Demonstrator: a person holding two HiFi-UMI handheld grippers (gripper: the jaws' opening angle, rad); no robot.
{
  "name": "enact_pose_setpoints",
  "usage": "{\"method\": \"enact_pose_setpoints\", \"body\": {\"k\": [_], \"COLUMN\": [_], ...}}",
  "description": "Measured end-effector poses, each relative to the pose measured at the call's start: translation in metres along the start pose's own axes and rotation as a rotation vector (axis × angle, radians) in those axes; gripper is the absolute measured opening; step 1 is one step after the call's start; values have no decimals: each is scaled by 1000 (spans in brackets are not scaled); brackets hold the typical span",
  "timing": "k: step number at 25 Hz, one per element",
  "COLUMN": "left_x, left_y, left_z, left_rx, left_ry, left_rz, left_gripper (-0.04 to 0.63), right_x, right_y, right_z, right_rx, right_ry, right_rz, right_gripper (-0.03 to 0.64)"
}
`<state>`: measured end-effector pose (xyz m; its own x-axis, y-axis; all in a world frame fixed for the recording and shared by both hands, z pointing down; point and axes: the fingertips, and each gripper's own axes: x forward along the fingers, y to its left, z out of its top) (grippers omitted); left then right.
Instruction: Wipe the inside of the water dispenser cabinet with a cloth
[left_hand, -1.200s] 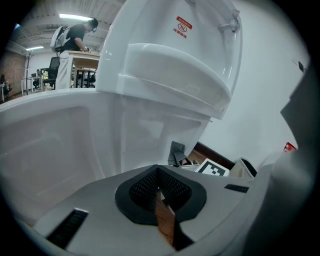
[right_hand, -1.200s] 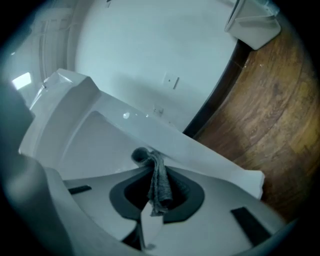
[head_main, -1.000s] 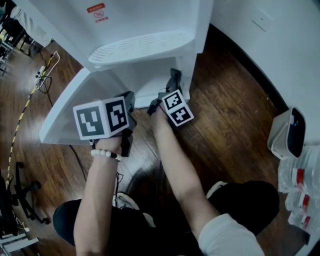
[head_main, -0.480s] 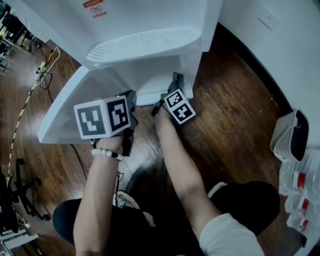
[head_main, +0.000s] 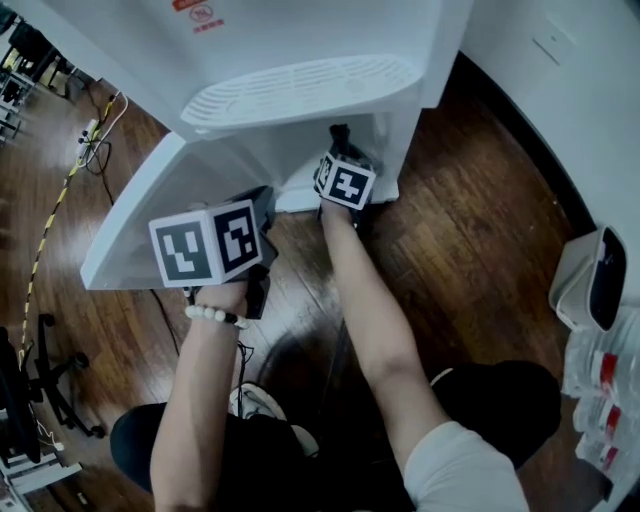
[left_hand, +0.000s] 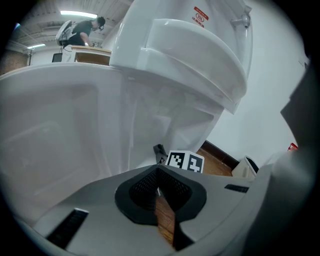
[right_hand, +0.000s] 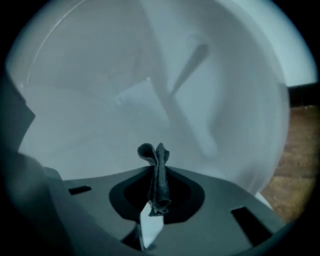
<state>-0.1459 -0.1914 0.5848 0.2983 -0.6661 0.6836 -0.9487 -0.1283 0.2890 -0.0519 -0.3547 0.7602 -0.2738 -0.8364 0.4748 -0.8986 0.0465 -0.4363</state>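
The white water dispenser stands ahead with its lower cabinet door swung open to the left. My right gripper reaches into the cabinet opening under the drip tray. It is shut on a dark grey cloth, whose bunched end sticks out past the jaws toward the white cabinet wall. My left gripper hovers outside, in front of the open door, shut with nothing in it. In the left gripper view its jaws meet, and the right gripper's marker cube shows beyond them.
A white container with a dark opening and several red-labelled bottles stand at the right by the white wall. Cables and a chair base lie on the wooden floor at the left. A person is far behind.
My right gripper has moved forward with the cloth, from the cabinet's front edge into the opening under the drip tray. The left gripper has stayed about where it was.
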Motion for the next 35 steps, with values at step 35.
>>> {"method": "enact_pose_setpoints", "body": {"k": [35], "left_x": [-3], "left_y": [9], "left_z": [-2], "left_rx": [-6], "left_ry": [10], "left_rz": [15], "left_gripper": [-3], "right_x": [36], "right_y": [-8], "right_z": [14], "right_rx": [-113], "right_ry": [122], "right_rz": [-189], "right_gripper": [51]}}
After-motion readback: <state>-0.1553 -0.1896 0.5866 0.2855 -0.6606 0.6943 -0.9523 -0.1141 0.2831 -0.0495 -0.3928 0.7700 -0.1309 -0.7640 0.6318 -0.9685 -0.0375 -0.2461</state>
